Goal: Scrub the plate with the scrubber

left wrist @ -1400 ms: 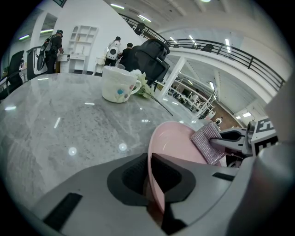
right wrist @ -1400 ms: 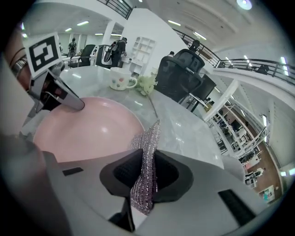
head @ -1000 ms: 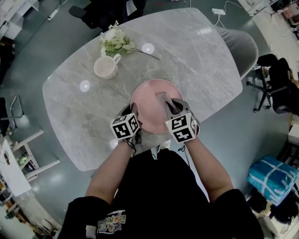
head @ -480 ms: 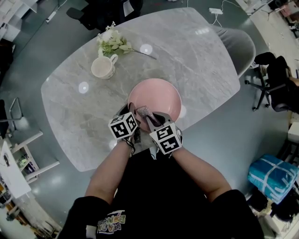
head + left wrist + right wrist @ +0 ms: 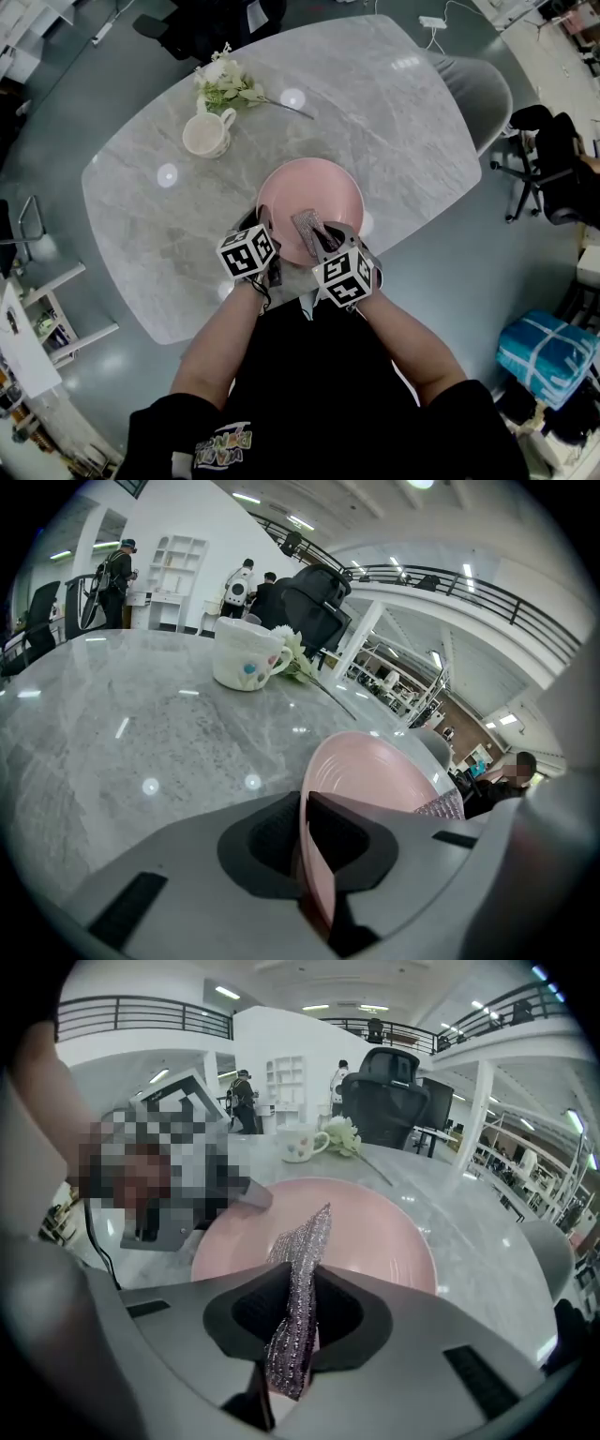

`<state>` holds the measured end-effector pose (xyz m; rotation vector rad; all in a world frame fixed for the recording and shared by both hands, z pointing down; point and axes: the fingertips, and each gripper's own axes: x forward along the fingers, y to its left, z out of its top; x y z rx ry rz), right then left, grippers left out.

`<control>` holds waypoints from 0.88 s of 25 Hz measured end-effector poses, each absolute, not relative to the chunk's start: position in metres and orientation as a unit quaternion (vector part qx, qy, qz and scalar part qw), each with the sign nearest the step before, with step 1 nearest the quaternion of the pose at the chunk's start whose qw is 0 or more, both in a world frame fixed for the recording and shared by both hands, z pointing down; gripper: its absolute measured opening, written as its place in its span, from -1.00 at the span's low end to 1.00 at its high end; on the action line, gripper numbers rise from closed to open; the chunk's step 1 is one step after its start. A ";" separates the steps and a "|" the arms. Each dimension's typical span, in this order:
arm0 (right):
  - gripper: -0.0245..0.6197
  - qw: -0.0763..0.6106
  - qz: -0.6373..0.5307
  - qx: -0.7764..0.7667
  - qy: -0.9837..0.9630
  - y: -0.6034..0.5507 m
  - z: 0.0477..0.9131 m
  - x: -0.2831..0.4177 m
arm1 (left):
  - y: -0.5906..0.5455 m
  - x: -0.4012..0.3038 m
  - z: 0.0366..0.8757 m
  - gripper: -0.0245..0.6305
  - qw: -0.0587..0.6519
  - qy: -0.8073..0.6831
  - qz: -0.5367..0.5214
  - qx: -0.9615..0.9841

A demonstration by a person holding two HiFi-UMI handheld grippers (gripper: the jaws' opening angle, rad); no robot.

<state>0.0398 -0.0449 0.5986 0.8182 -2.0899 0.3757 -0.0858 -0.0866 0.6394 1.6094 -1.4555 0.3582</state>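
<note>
A pink plate (image 5: 314, 192) is held tilted over the near edge of the marble table (image 5: 394, 103). My left gripper (image 5: 267, 246) is shut on the plate's near left rim; in the left gripper view the plate (image 5: 375, 771) stands on edge between the jaws. My right gripper (image 5: 321, 236) is shut on a silvery mesh scrubber (image 5: 307, 225), which lies on the plate's near face. In the right gripper view the scrubber (image 5: 302, 1269) sticks out of the jaws over the plate (image 5: 375, 1232).
A white mug (image 5: 206, 134) and a sprig of white flowers (image 5: 225, 82) sit at the table's far left. A grey chair (image 5: 483, 89) stands at the table's right end. Office chairs (image 5: 553, 159) and a blue bundle (image 5: 546, 354) are on the floor to the right.
The right gripper swept the scrubber from the plate's middle right down to its near left, then back slightly right. The plate and left gripper shifted a little left.
</note>
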 end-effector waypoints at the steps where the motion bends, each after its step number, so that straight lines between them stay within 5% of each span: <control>1: -0.70 0.426 0.141 0.324 -0.833 -0.045 0.599 0.044 | -0.087 -0.086 0.639 -0.81 0.454 -0.589 0.146 0.652; 22: -0.70 0.489 0.029 0.340 -0.803 -0.100 0.602 0.110 | -0.087 -0.085 0.641 -0.81 0.452 -0.582 0.154 0.658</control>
